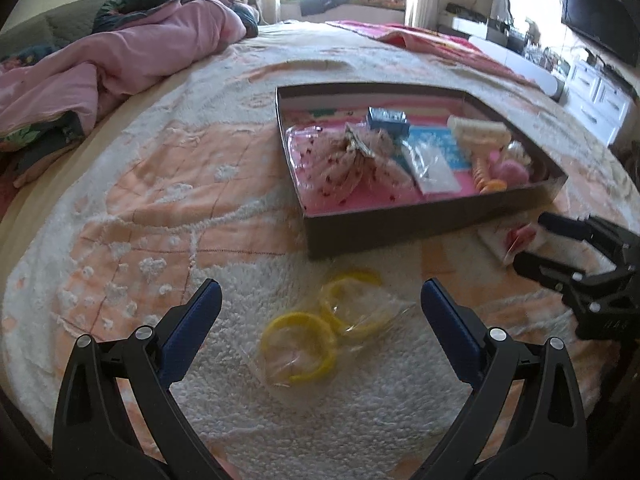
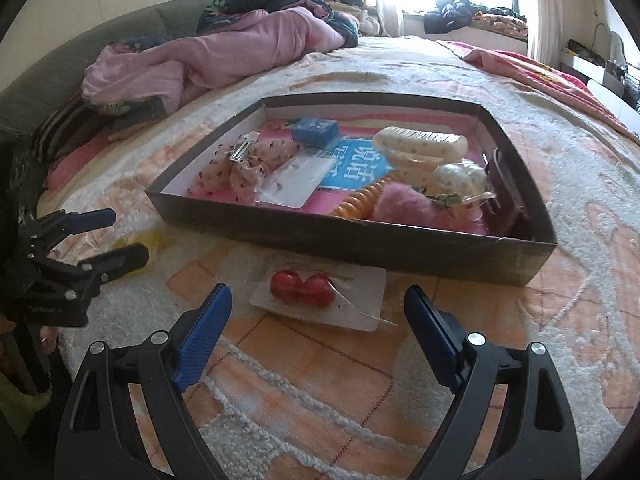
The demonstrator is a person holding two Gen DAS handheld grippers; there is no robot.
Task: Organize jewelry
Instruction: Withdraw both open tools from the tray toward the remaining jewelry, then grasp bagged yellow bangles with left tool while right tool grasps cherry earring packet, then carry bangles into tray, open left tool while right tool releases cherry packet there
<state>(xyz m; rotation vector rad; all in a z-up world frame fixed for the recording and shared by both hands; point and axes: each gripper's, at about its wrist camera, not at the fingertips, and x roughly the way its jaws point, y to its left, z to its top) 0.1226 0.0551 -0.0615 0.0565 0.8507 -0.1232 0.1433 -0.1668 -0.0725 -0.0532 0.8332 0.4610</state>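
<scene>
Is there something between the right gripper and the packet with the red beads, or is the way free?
Nothing visible stands between them. The right gripper is open, and the packet with red beads lies flat on the blanket just ahead of its fingertips. The box lies behind the packet, not in the way.

We see the left gripper with jaws spread wide over yellow plastic bangles in a clear bag on the fluffy peach-and-white bedspread. Beyond lies a shallow dark cardboard tray holding trinkets. The right gripper, open, sits near the tray's near right corner.
</scene>
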